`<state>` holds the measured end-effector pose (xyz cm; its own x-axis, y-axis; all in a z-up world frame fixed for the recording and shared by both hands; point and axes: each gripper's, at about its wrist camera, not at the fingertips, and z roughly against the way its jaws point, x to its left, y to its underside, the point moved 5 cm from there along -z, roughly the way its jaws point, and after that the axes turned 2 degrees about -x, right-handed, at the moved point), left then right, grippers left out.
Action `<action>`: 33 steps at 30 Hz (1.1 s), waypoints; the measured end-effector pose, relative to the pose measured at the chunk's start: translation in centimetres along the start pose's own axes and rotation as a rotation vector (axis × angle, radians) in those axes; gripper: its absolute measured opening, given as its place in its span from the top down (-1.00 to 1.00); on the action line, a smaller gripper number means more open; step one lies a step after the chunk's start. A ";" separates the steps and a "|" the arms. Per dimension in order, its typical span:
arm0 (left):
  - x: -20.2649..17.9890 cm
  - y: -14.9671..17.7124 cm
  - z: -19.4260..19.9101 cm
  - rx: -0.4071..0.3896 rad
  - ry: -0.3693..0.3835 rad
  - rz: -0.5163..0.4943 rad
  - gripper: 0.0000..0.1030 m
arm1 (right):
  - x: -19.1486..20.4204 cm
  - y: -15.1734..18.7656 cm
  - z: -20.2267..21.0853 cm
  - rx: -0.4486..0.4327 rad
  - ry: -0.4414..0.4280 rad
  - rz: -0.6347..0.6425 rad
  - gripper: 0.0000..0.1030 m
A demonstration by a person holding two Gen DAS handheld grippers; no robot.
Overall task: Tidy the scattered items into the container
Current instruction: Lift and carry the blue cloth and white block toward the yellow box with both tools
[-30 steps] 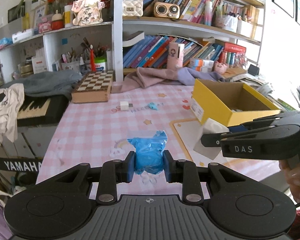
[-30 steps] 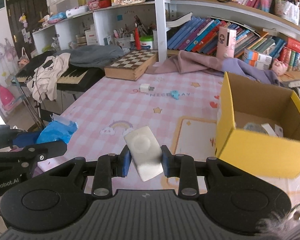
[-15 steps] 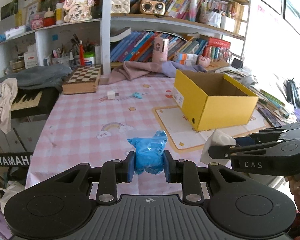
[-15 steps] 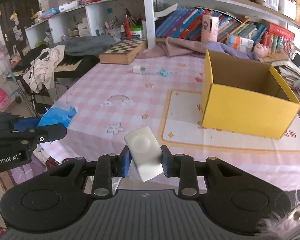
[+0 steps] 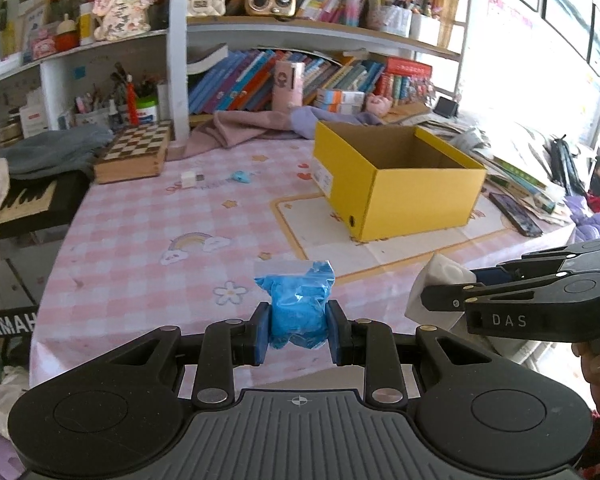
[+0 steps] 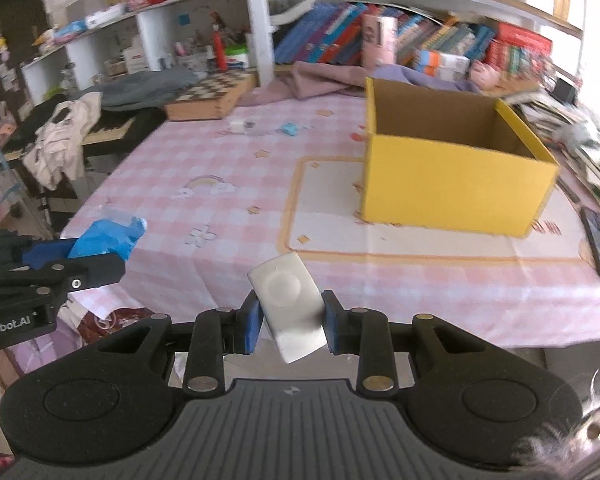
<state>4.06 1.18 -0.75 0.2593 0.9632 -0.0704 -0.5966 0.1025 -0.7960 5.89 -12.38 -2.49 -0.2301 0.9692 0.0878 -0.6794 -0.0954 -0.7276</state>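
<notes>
Carrying step: left tool [image 5: 296, 334] clamped on blue bag [image 5: 298, 308], right tool [image 6: 288, 328] clamped on white case [image 6: 288, 300], both off the bench's near edge; next, lift over yellow box [image 5: 400, 184] and release.

Left gripper [image 5: 297, 334] is held tilted downward, approx. level across; pads [image 5: 261, 334] are pressed w/ a blue bag clamped between. Right gripper [image 6: 289, 326] is likewise angled down, jaws closed on a white flat item, held skewed between pads [image 6: 251, 327]. Both are carried side by side, near each other, each visible in the other's view. Part of a hand [image 5: 598, 364] is seen under the right gripper.
</notes>
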 end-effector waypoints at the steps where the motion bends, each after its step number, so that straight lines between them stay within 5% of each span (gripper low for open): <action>1: -0.3 0.0 -0.1 0.000 0.005 -0.005 0.47 | -0.5 0.2 0.1 0.003 0.007 -0.014 0.44; 33: -10.0 -3.7 -5.1 -0.028 0.223 -0.179 0.47 | -11.0 2.0 3.9 -0.023 0.191 -0.235 0.44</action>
<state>7.54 -10.12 -0.12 0.5206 0.8520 -0.0553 -0.5059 0.2557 -0.8239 4.38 -24.13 -2.26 0.0680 0.9895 0.1277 -0.6822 0.1395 -0.7177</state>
